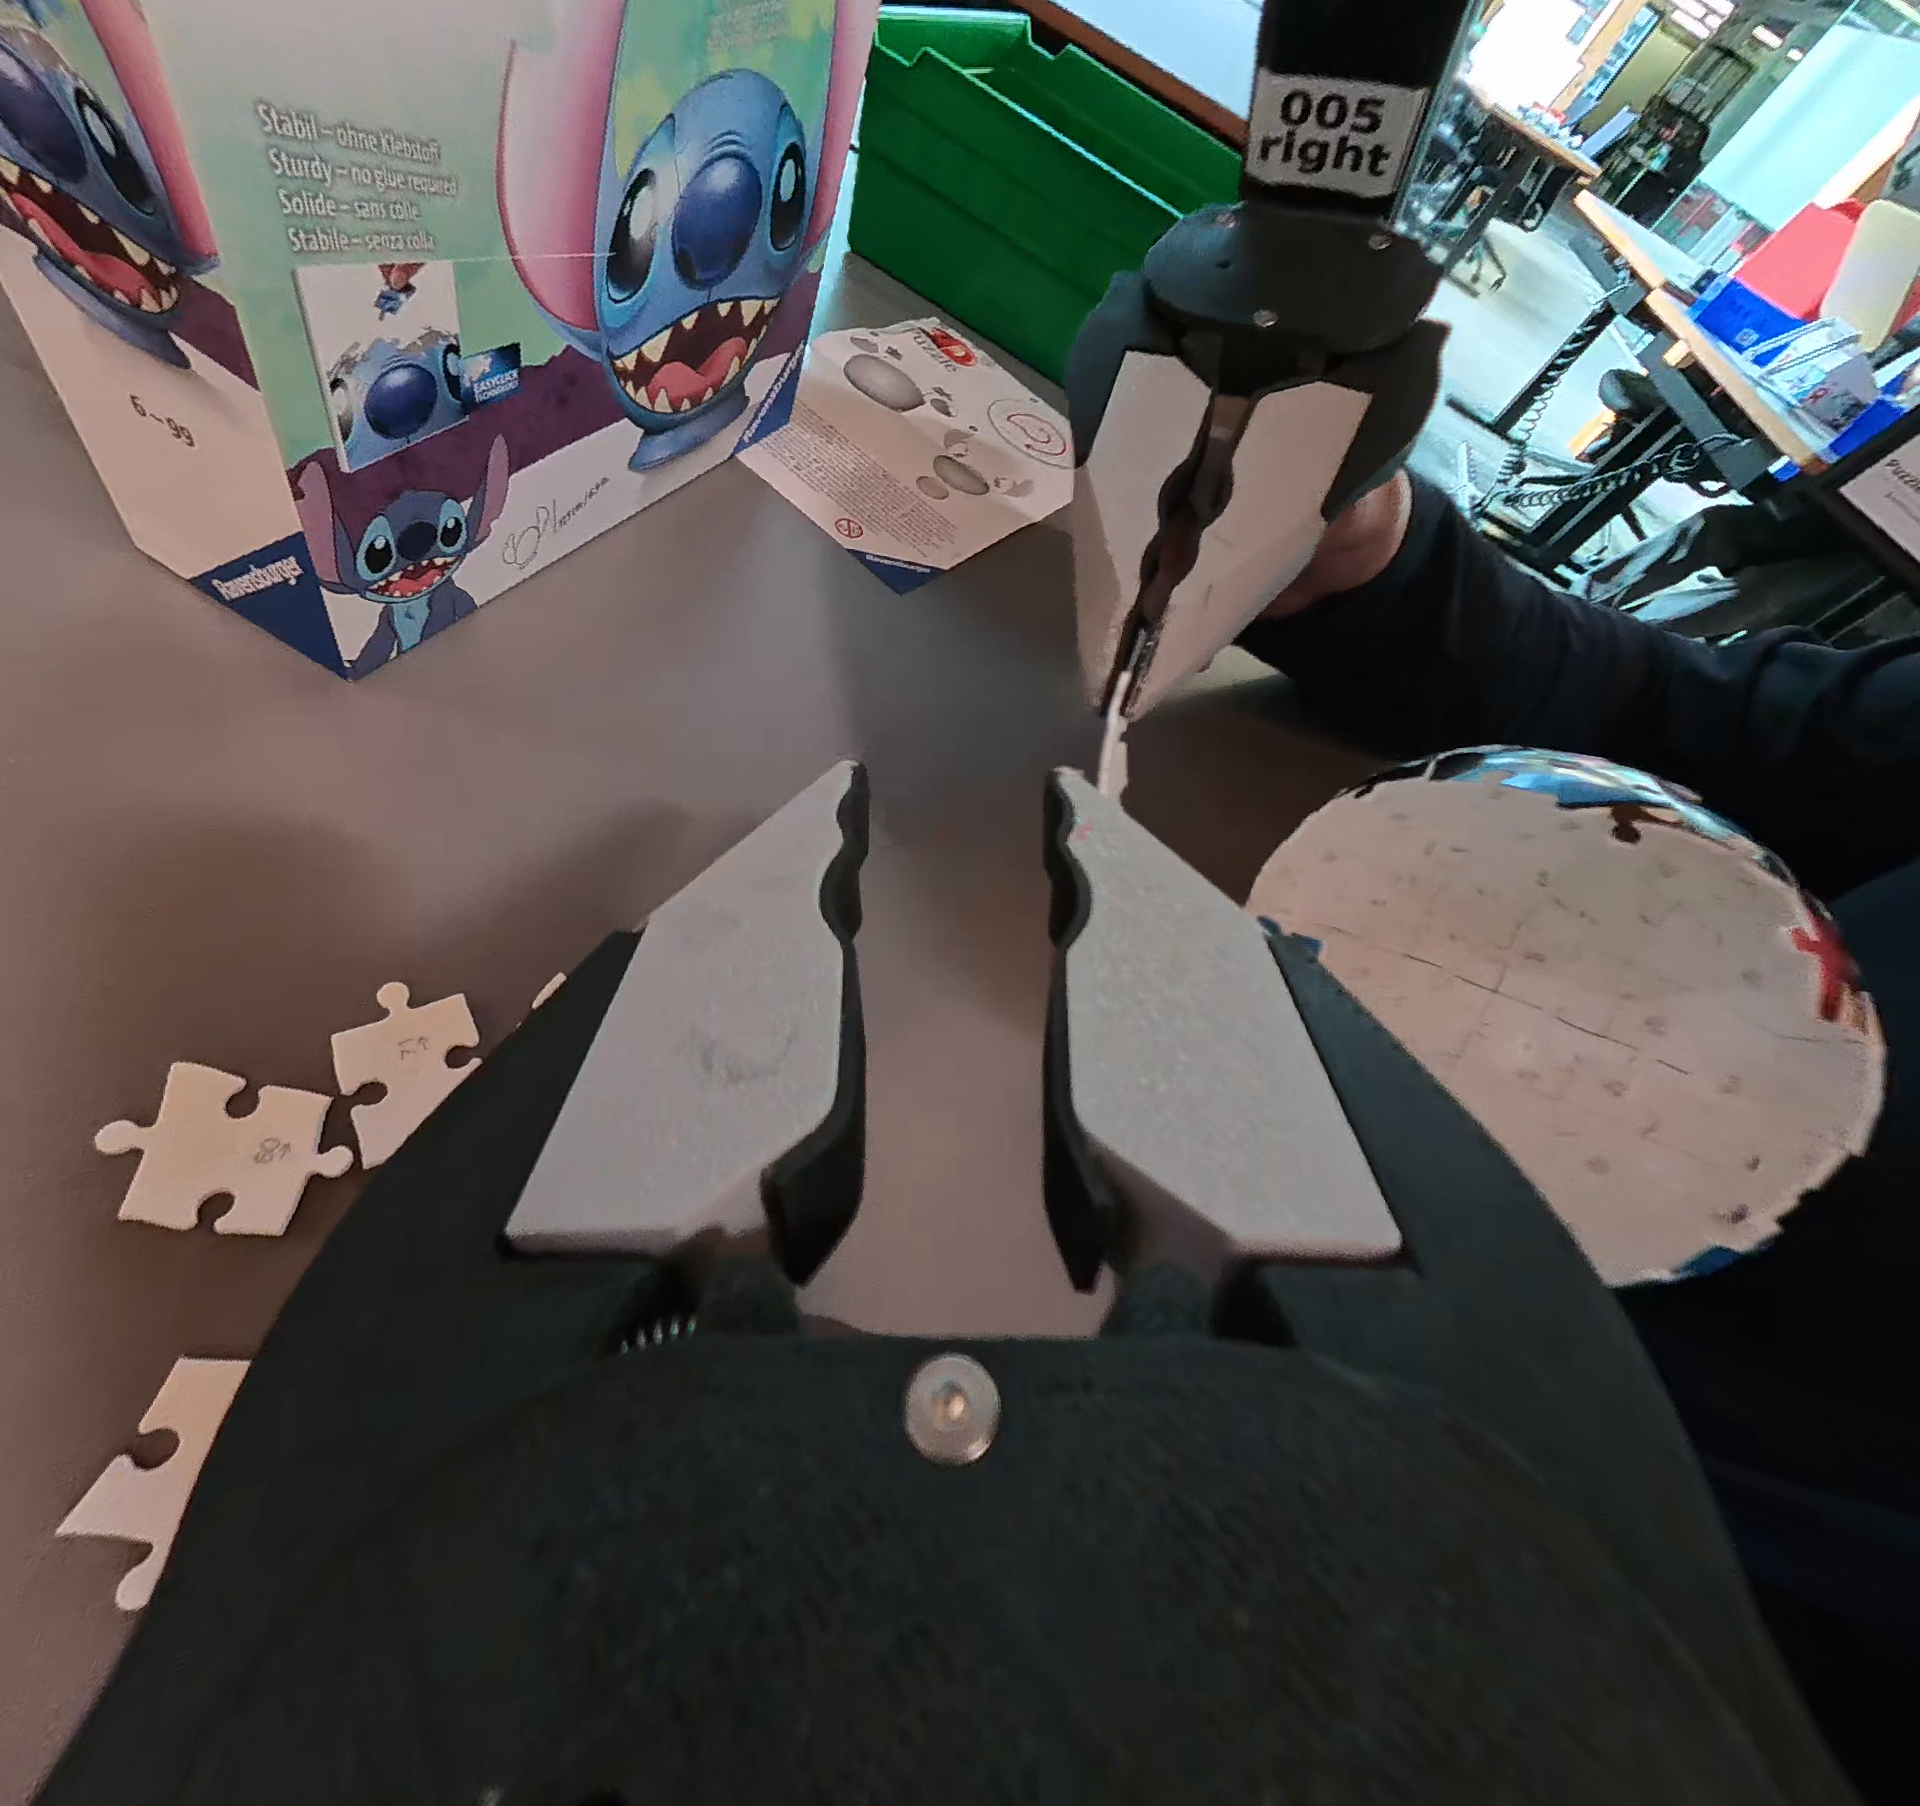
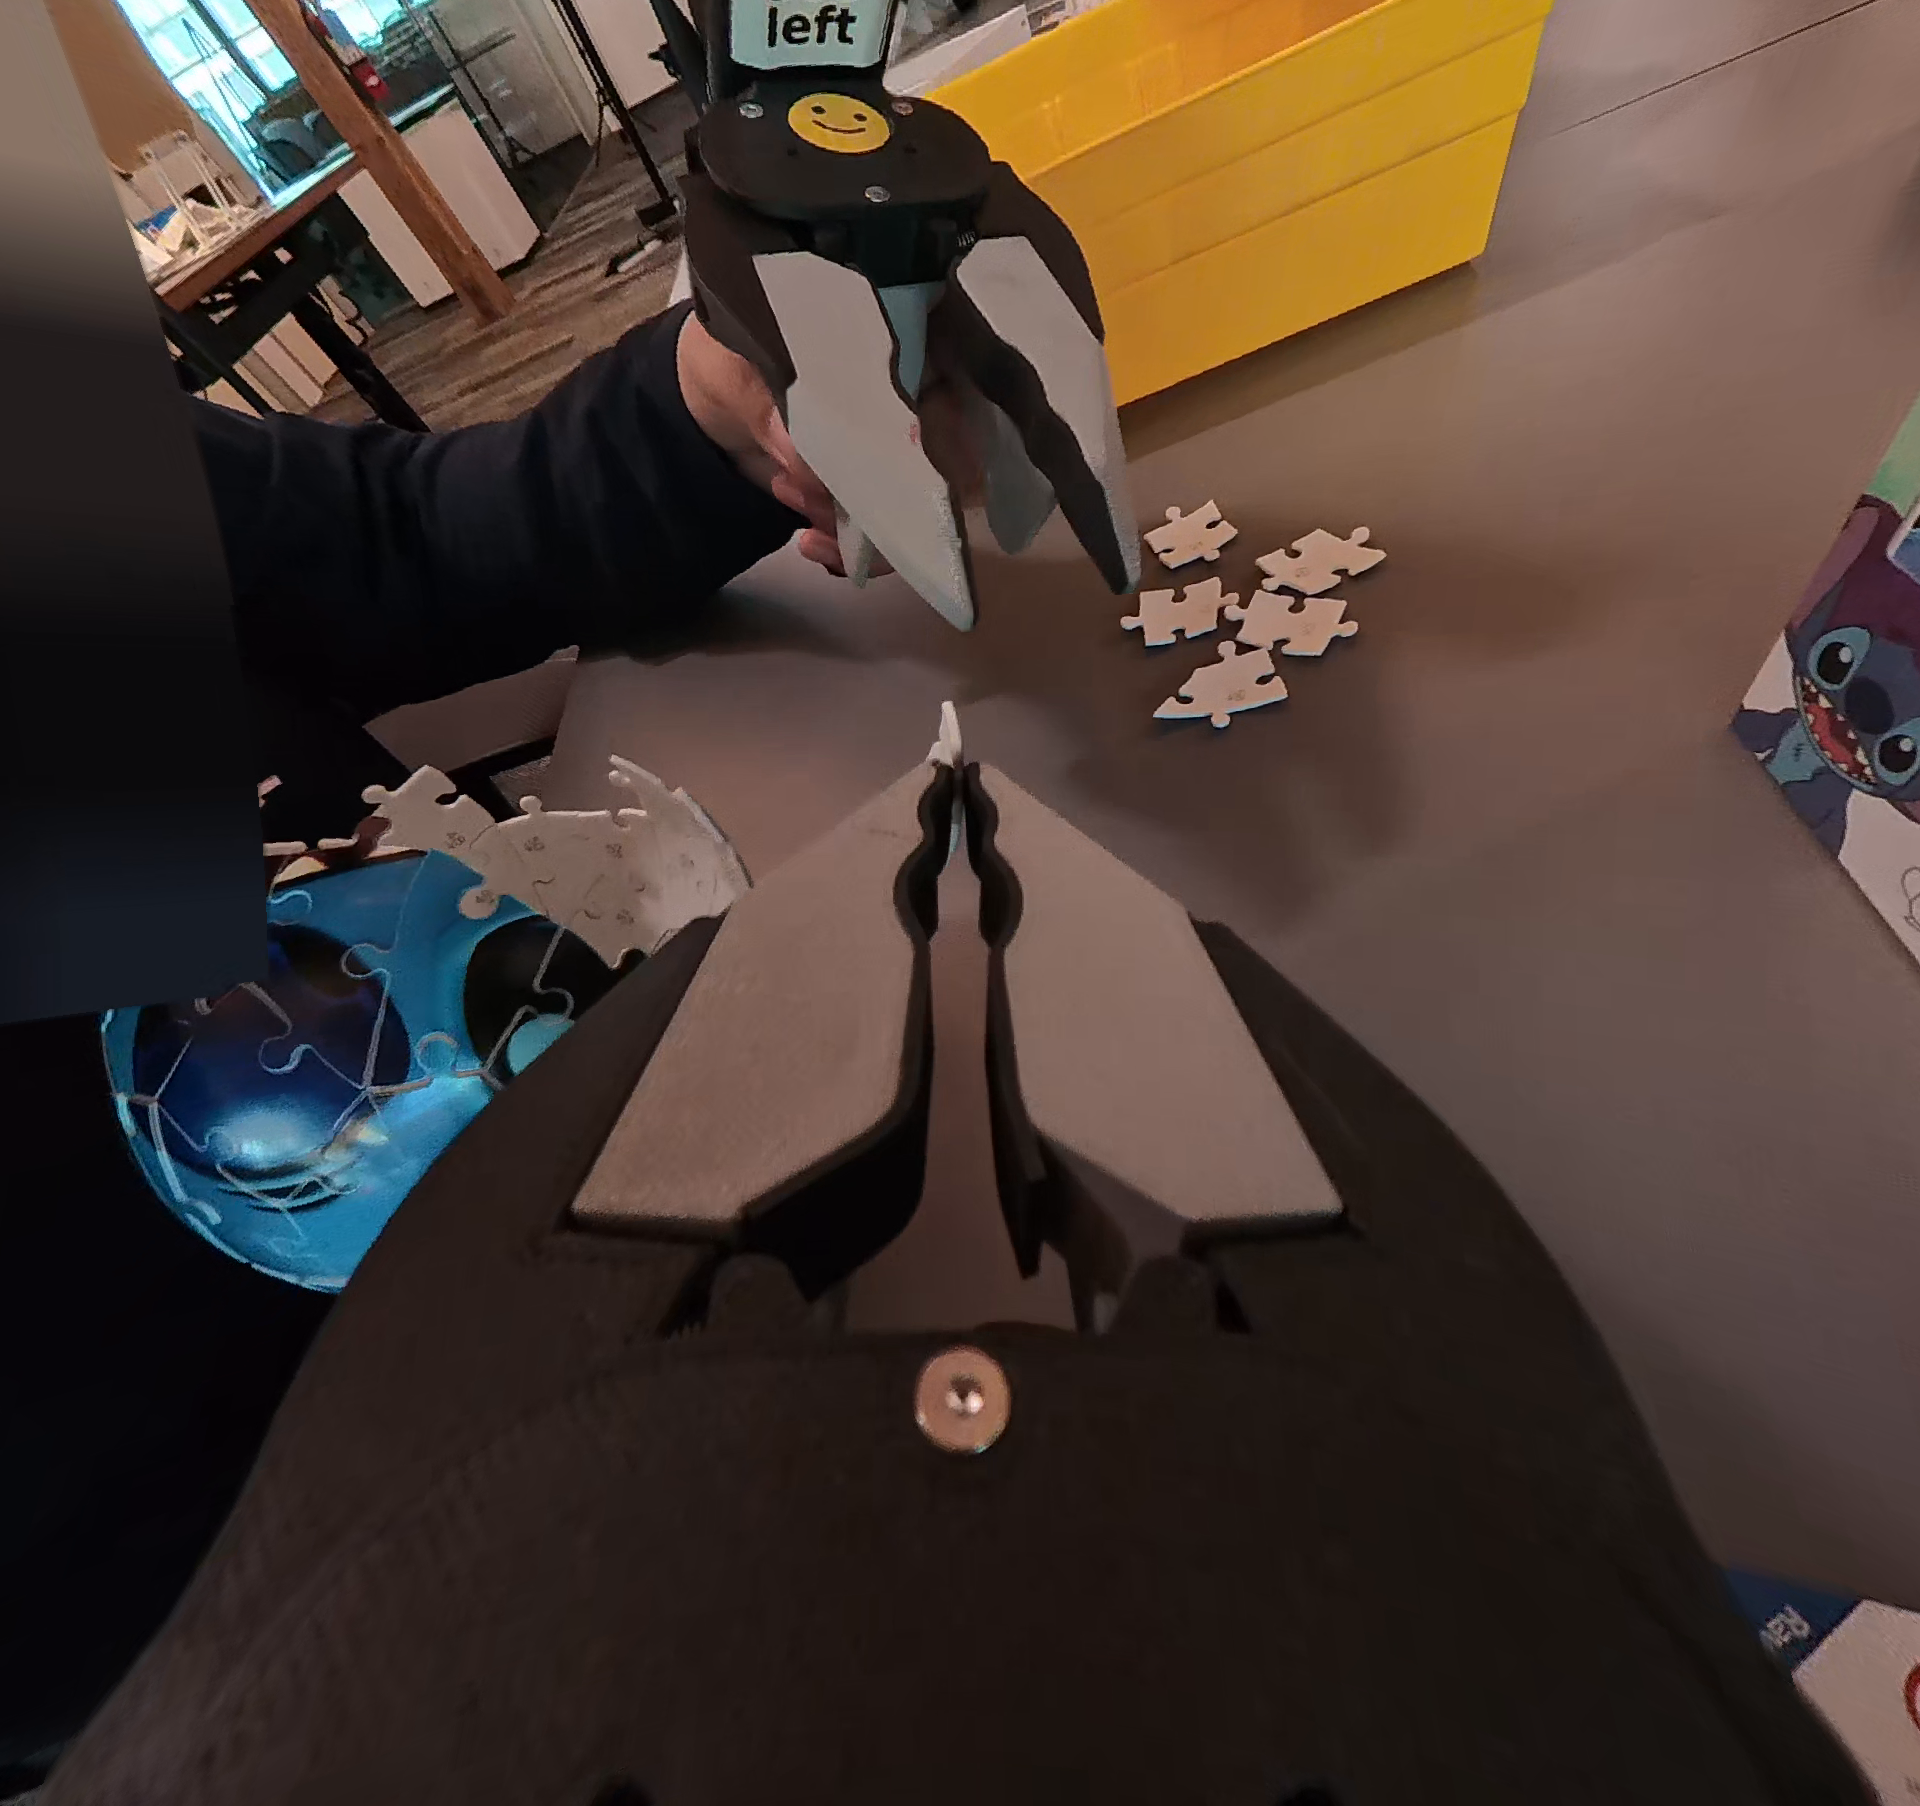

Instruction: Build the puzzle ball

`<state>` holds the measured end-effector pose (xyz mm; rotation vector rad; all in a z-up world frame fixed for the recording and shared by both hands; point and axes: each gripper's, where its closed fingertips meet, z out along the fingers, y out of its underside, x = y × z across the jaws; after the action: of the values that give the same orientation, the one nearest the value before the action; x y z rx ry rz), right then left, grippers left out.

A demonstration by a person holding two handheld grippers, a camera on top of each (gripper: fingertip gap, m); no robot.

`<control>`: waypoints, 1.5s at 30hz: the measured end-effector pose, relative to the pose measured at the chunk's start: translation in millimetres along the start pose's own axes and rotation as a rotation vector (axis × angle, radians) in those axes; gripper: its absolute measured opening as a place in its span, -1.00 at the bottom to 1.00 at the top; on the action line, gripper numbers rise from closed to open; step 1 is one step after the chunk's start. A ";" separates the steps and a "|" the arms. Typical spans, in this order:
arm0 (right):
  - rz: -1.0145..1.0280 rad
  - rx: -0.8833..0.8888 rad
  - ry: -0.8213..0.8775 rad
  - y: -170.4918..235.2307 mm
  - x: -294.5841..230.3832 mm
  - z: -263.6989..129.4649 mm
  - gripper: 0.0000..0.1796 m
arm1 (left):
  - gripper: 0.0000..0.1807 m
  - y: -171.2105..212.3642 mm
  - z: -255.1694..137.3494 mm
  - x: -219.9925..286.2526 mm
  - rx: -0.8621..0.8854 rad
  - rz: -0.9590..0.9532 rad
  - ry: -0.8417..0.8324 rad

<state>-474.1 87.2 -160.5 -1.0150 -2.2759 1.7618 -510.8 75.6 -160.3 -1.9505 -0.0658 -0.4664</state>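
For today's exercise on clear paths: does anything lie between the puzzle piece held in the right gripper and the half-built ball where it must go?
Nothing visible does. The right gripper is shut on a white puzzle piece, and the half-built ball lies apart to its left. The open left gripper hangs ahead, off that line.
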 end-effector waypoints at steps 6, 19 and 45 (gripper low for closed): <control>-0.013 -0.027 0.004 2.2 -4.9 -1.3 -1.00 | -0.66 8.5 6.4 2.6 -0.046 0.023 -0.009; -0.013 -0.068 0.014 3.9 -13.4 -3.8 -1.00 | -0.68 10.3 9.3 12.7 -0.061 0.038 0.024; 0.172 -0.071 0.105 48.0 -10.4 -56.7 -1.00 | -0.34 62.2 -50.7 54.1 -0.160 0.137 -0.021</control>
<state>-419.2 134.0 -181.1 -1.3201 -2.2624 1.6516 -459.8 -4.7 -177.9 -2.1004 0.0945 -0.3698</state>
